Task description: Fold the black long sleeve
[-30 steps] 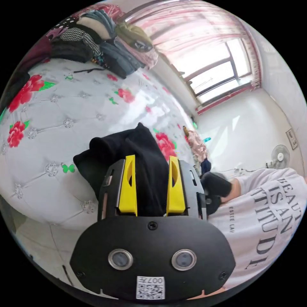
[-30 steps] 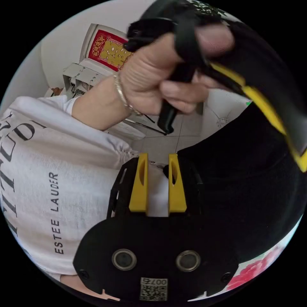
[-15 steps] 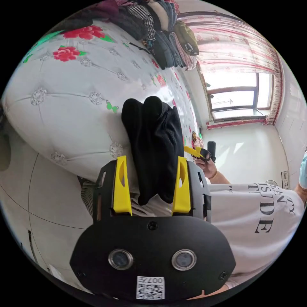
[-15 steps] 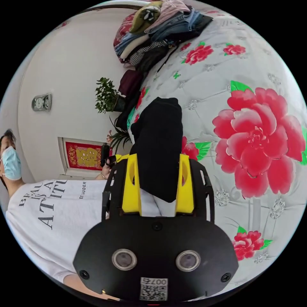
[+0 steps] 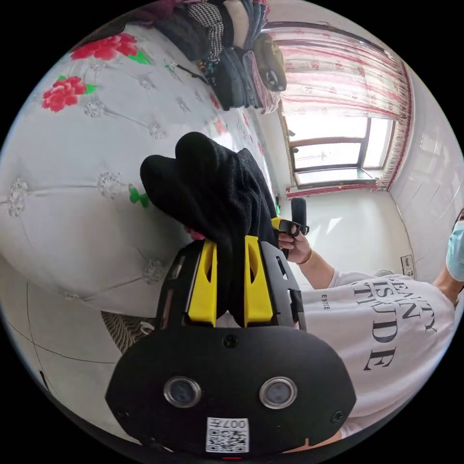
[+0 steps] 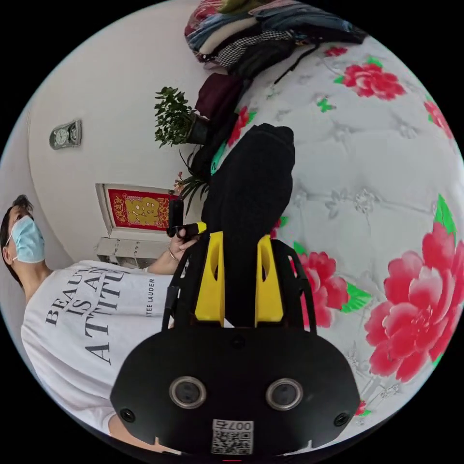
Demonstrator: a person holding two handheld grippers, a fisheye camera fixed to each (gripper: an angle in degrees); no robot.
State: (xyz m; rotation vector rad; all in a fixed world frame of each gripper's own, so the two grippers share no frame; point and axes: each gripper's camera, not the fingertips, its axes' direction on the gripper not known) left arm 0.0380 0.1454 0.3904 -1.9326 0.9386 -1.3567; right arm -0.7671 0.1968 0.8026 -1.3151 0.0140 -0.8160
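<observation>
The left gripper [image 5: 230, 251] has both yellow jaws clenched on the black sleeve [image 5: 212, 188], whose bunched folds bulge out past the jaw tips and lie over the edge of the bed [image 5: 77, 159]. In the right gripper view, the right gripper [image 6: 239, 251] likewise grasps the sleeve [image 6: 253, 183] between its jaws, with the cloth reaching from the jaws out onto the bed [image 6: 386, 159], a white quilted cover printed with red flowers. The garment is bundled at the bed's near edge, pinched from both ends. At the far end of the bed lies a pile of clothes [image 5: 232, 63]. A person in a white printed shirt [image 5: 386, 328] stands beside the bed; one hand [image 5: 296, 244] grips a gripper handle just right of the sleeve in the left gripper view. A window [image 5: 333, 150] with pink curtains lies beyond, and a plant [image 6: 174, 116] stands by the wall.
</observation>
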